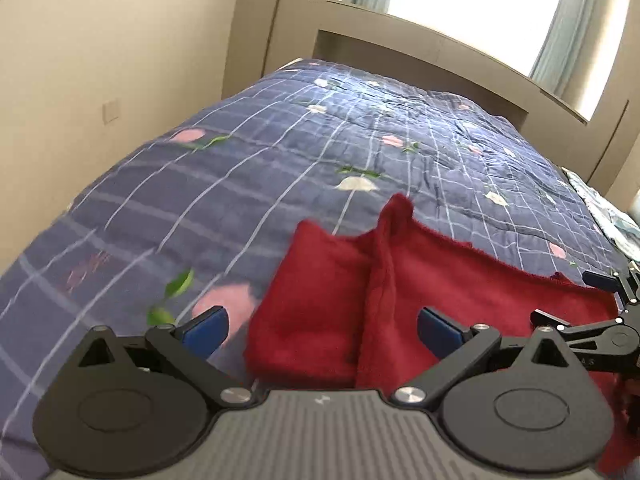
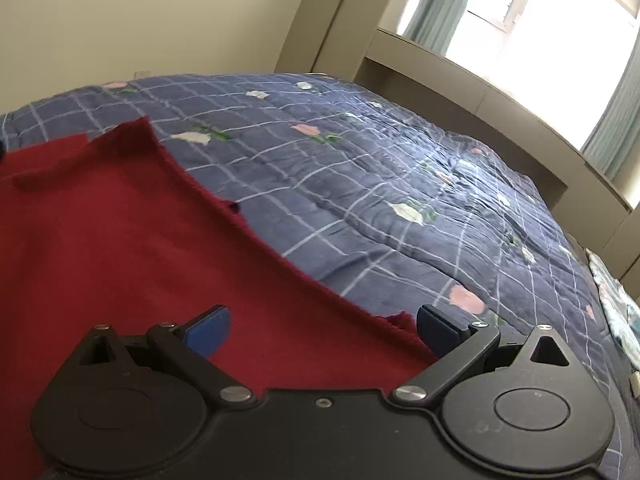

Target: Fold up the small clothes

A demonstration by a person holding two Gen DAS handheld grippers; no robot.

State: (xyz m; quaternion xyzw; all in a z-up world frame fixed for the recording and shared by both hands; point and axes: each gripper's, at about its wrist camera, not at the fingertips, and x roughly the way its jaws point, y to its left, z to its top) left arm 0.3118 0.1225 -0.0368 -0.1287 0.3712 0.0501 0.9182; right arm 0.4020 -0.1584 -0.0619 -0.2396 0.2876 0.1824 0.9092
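A dark red fleece garment [image 1: 440, 280] lies on the blue checked quilt [image 1: 280, 168], with its left part folded over into a thick flap [image 1: 316, 312] and a raised ridge down the fold. My left gripper [image 1: 322, 328] is open, its blue pads on either side of the folded flap, just above it. My right gripper [image 2: 323, 326] is open over the flat red cloth [image 2: 120, 240] near its frayed far edge. The right gripper also shows at the right edge of the left wrist view [image 1: 600, 312].
The quilt [image 2: 360, 184] with pink and white flowers covers the whole bed. A beige headboard shelf [image 2: 460, 92] and bright window are beyond it. A wall runs along the left [image 1: 100, 60]. A pale patterned cloth [image 2: 616, 304] lies at the bed's right edge.
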